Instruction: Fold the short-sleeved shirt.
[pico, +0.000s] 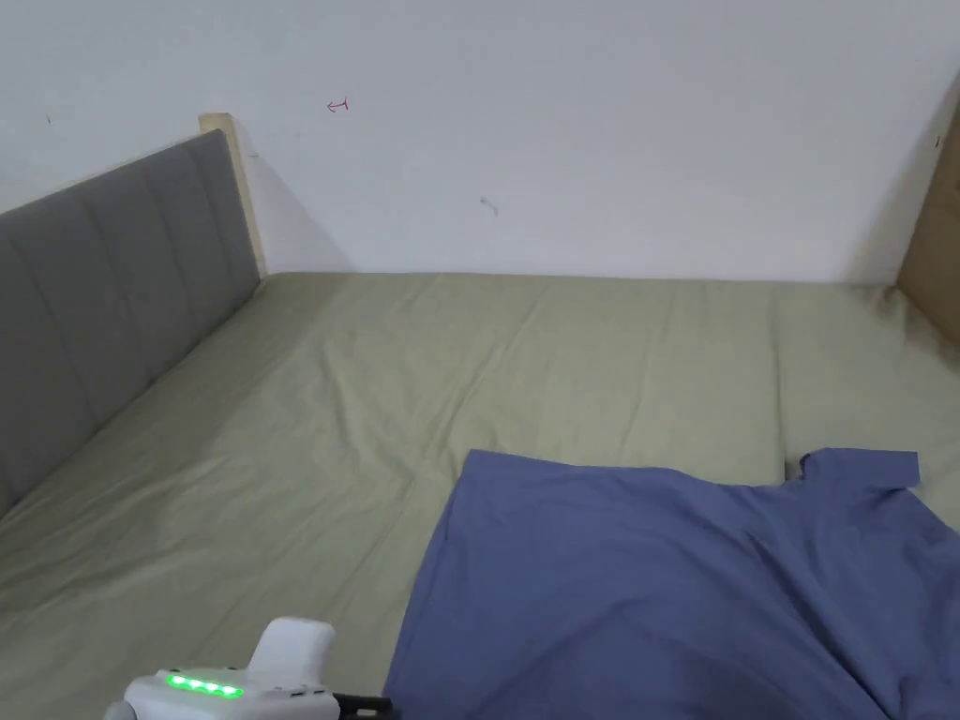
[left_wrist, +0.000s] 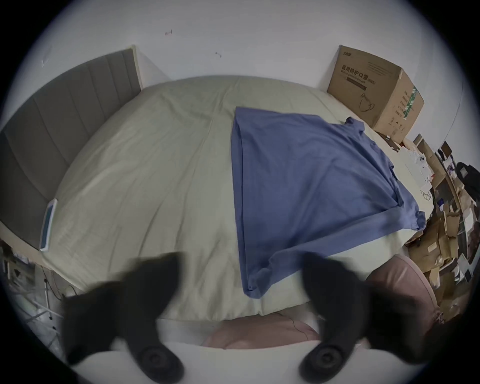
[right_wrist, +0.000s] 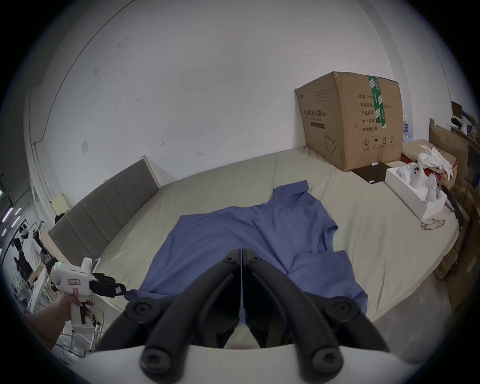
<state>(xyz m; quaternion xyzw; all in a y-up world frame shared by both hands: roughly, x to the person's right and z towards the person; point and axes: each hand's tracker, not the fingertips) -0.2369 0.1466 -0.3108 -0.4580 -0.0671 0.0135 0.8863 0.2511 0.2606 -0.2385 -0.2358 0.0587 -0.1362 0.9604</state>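
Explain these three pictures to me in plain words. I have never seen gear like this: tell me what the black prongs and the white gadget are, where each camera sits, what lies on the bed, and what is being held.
There is no robot here. A person holds a hand tool with two jaws in each hand. The head view comes from a camera on the person's head; the other two cameras ride on the tools.

In the left gripper view, the black prongs are the left gripper, with its jaws wide apart and nothing between them. The white gadget in the right gripper view is that same tool seen from the side.

In the right gripper view, the right gripper has its jaws together; a thin blue sliver shows between them, so it looks pinched on the shirt, though I cannot be sure.

On the bed lies a blue short-sleeved shirt, spread out. A cardboard box stands at the far corner.
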